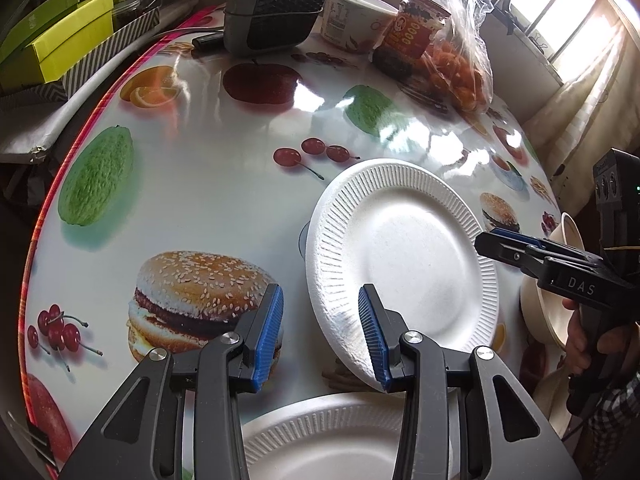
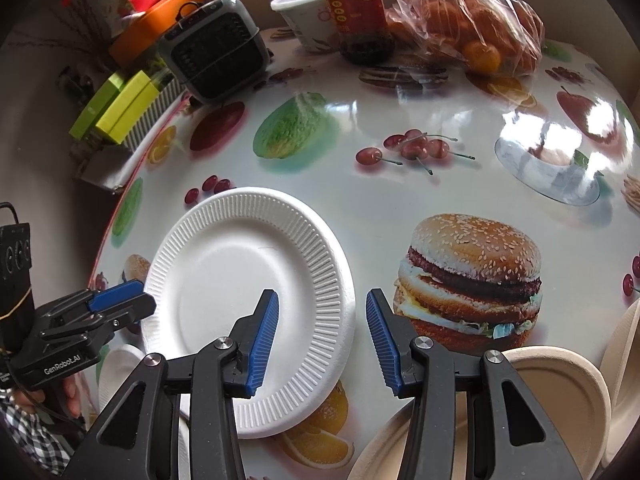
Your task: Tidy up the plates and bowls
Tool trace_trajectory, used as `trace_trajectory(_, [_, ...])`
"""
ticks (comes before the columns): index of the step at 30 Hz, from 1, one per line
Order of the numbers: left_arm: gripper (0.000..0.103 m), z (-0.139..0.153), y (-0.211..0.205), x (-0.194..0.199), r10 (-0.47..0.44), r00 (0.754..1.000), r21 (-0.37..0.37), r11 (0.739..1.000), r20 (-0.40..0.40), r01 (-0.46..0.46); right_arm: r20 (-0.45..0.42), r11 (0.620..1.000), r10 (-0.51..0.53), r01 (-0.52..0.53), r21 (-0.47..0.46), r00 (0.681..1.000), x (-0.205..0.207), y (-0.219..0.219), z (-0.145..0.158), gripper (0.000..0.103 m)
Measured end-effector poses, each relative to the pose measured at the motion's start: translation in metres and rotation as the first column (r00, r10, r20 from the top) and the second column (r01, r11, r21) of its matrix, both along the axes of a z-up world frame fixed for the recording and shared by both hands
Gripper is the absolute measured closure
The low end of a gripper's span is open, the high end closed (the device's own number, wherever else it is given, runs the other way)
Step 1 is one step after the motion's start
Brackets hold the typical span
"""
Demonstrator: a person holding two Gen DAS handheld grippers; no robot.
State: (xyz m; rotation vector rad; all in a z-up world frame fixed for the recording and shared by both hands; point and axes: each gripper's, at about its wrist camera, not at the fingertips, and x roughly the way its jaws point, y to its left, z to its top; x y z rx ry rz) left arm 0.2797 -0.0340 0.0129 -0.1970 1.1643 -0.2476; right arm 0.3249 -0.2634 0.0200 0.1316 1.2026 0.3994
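The white foam plate (image 1: 400, 256) is round, so it has no long axis; it faces up, and in the left wrist view its near rim appears lifted off the fruit-printed surface (image 1: 208, 184), though whether it truly tilts is hard to tell. The left tool (image 1: 321, 334) has its blue pads apart, one pad over the plate's near-left rim and the other over the printed burger, nothing clamped. The right tool (image 2: 322, 344) is also parted: its left pad lies over the plate's (image 2: 248, 304) lower right rim, its right pad beyond the edge, gripping nothing.

Only the left wrist view shows a second white plate (image 1: 320, 432) beneath the tool. Only the right wrist view shows the beige plates (image 2: 560, 392) clearly, at lower right beside the tool, and the oranges in the bag (image 2: 476, 20).
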Motion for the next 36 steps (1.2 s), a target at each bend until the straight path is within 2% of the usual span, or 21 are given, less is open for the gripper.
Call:
trace_trajectory(5, [0.068, 0.0, -0.0015, -0.0005, 0.0, 1.0, 0.003, 1.0, 0.002, 0.0, 0.003, 1.0, -0.001, 0.001, -0.002, 1.0, -0.0008, -0.0007, 0.0005, 0.065])
trace_trajectory(7, [0.073, -0.0001, -0.0026, -0.0005, -0.002, 1.0, 0.009, 1.0, 0.0, 0.002, 0.0, 1.0, -0.002, 0.002, -0.005, 1.0, -0.0007, -0.001, -0.0004, 0.068])
trace_trajectory(13, [0.077, -0.0012, -0.0038, -0.0005, -0.003, 1.0, 0.018, 1.0, -0.003, 0.003, -0.003, 1.0, -0.004, 0.004, -0.002, 1.0, -0.001, -0.0021, -0.001, 0.074])
trace_trajectory(20, [0.078, -0.0013, -0.0052, 0.0, -0.002, 1.0, 0.022, 1.0, -0.005, 0.002, -0.006, 1.0, -0.006, 0.006, -0.004, 1.0, -0.0016, -0.0024, -0.0011, 0.076])
trace_trajectory(22, [0.078, -0.0013, -0.0053, 0.0, -0.003, 1.0, 0.021, 1.0, -0.005, 0.003, -0.006, 1.0, -0.007, 0.007, -0.006, 1.0, -0.0021, -0.0022, -0.0011, 0.081])
trace_trajectory(36, [0.078, 0.0015, -0.0055, -0.0008, 0.009, 1.0, 0.029, 1.0, -0.003, -0.008, -0.007, 1.0, -0.01, 0.01, 0.006, 1.0, -0.0057, -0.0031, 0.0018, 0.081])
